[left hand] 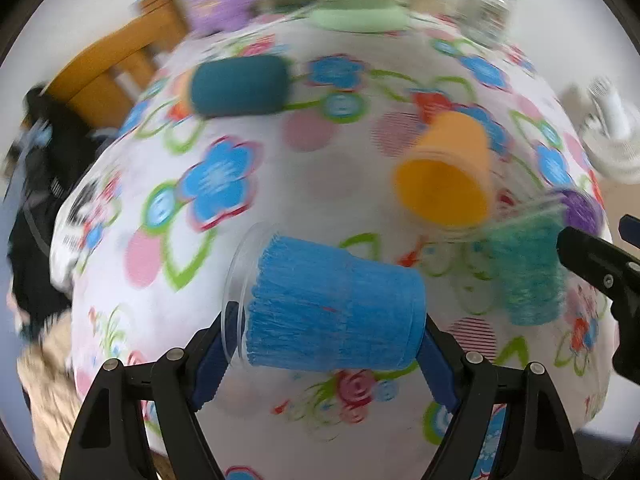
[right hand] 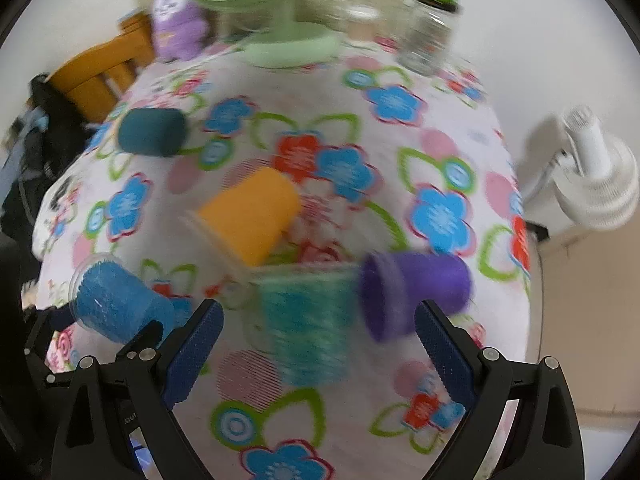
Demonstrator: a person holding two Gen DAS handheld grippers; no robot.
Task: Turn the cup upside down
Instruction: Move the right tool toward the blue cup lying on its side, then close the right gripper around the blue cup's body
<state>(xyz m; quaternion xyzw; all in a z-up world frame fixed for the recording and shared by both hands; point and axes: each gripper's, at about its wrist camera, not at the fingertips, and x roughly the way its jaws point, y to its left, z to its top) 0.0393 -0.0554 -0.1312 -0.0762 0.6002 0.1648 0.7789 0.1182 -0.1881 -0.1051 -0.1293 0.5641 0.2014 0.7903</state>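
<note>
My left claw (left hand: 324,344) grips the blue cup (left hand: 332,308), tipped on its side above the worktop (left hand: 320,184). My right claw (right hand: 320,344) is spread wide with nothing between its fingers, a teal cup (right hand: 304,320) just ahead, purple cup (right hand: 416,292) beside it, orange cup (right hand: 248,212) beyond.

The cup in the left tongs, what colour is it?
Bright blue cup, with a clear rim. The left wrist view shows it best.

We see the blue cup (left hand: 336,308) clear plastic with blue scribbled sides, tipped sideways above the floral cloth. Its open rim faces left and its base right. Both views are blurred, so we cannot tell whether it touches the cloth.
</note>
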